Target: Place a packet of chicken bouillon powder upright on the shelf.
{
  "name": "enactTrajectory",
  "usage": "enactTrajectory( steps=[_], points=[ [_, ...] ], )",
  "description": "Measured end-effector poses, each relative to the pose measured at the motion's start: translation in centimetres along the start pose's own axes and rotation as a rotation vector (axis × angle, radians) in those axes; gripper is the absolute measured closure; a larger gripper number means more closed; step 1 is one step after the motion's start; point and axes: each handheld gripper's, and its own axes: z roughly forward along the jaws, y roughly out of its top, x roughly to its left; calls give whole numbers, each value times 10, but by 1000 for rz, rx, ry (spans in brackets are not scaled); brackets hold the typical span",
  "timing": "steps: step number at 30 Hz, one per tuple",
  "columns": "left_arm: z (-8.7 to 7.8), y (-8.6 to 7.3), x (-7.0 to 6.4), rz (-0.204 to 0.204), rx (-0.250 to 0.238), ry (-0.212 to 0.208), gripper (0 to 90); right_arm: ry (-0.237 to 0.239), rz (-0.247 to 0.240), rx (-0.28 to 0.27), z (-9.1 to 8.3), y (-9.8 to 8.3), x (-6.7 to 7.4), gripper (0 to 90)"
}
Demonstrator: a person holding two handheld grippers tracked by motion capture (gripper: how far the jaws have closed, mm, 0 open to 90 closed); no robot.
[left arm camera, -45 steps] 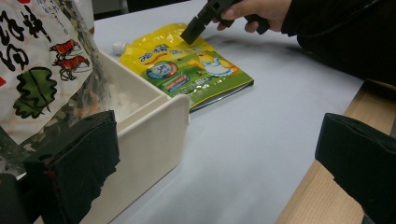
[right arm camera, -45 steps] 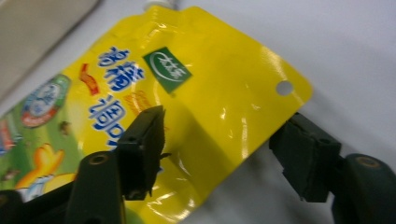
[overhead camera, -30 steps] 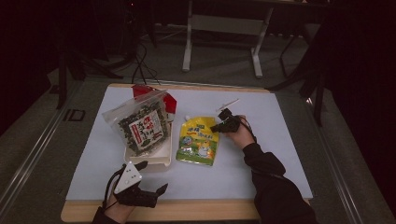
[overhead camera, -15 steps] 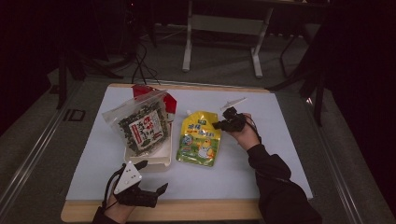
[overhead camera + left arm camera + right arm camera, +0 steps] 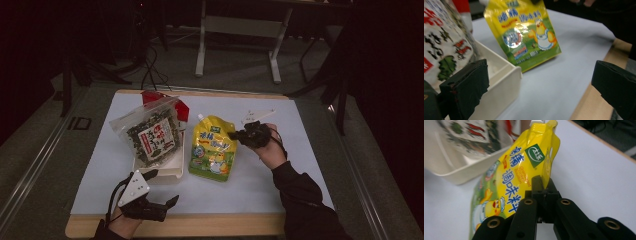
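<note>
A yellow spouted seasoning pouch sits mid-table on the white sheet, its upper part lifted. My right gripper is shut on the pouch's right edge; in the right gripper view the jaws pinch the yellow film just below the spout. My left gripper rests near the table's front edge with its jaws wide open and nothing between them. Its own view looks past the two black pads at the pouch and the corner of the white tray.
A white tray left of the pouch holds a clear bag of dark seaweed snack. A red box stands behind it. The wooden table edge runs along the front. A metal stand is on the floor beyond.
My right gripper has risen and drawn back a little with the pouch's edge in it, lifting the pouch's top off the sheet. The left gripper has stayed put.
</note>
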Motion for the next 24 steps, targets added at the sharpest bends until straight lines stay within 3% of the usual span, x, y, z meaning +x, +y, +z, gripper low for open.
enactTrajectory(
  steps=[2, 15, 18, 24],
  points=[
    [1, 3, 0, -10, 3, -14, 23, 2, -21, -11, -4, 2, 6, 900],
    [11, 32, 7, 58, 9, 13, 55, 81, -139, -90, -29, 3, 51, 900],
    [24, 41, 13, 72, 34, 14, 69, 106, -148, -98, -32, 1, 57, 900],
    [40, 56, 28, 55, 52, -17, 137, 134, -176, -96, -37, -5, 65, 900]
  ],
)
